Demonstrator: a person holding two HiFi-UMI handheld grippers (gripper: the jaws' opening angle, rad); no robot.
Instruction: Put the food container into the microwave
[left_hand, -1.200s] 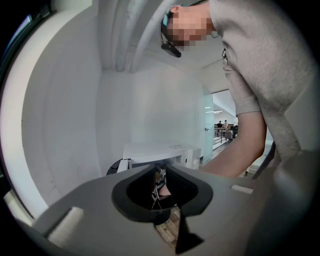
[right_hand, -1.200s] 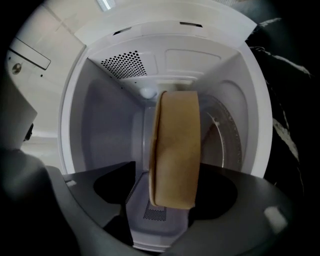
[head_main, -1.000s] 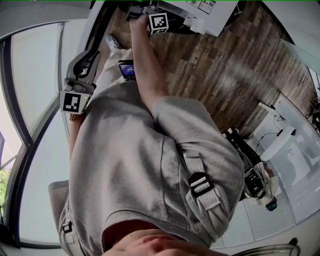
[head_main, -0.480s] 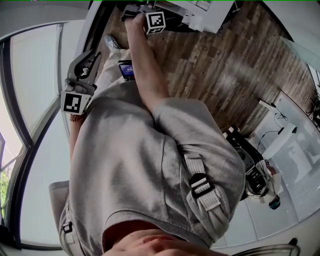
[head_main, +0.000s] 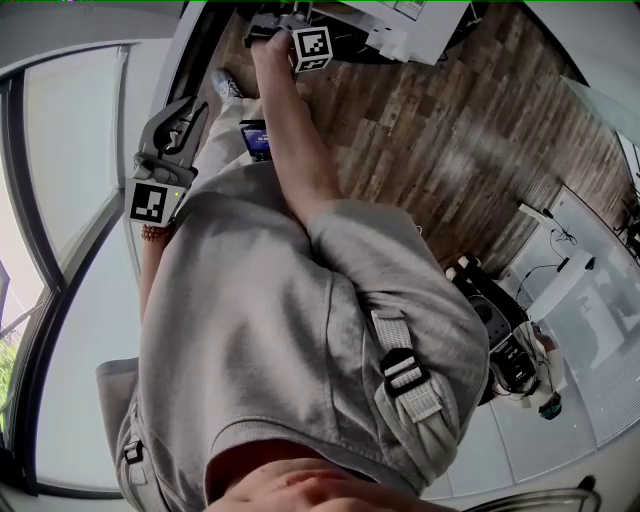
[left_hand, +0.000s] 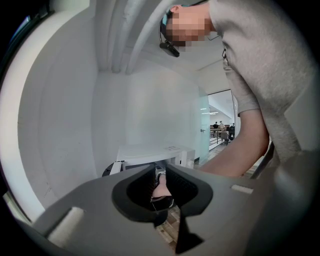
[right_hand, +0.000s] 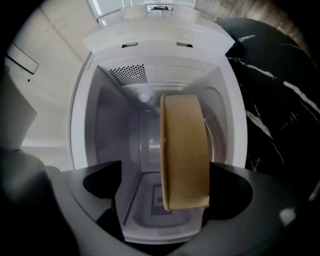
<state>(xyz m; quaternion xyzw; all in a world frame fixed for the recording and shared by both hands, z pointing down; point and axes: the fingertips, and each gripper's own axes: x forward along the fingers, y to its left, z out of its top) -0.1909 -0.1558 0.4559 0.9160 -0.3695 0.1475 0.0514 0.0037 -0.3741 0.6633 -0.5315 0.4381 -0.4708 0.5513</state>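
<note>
Your right tongs (right_hand: 166, 176) have just been opening and stand wide around the food container (right_hand: 184, 150), which sits inside the open microwave (right_hand: 150, 50). It looks released. Your left tongs (left_hand: 167, 217) are narrow and empty.

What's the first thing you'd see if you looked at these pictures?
A tan food container stands out in the right gripper view. It sits in the open white microwave, between the jaws of the right gripper, which stand wide apart and have just been opening. In the head view, the person's grey shirt fills the middle, with wooden floor at the upper right.
</note>
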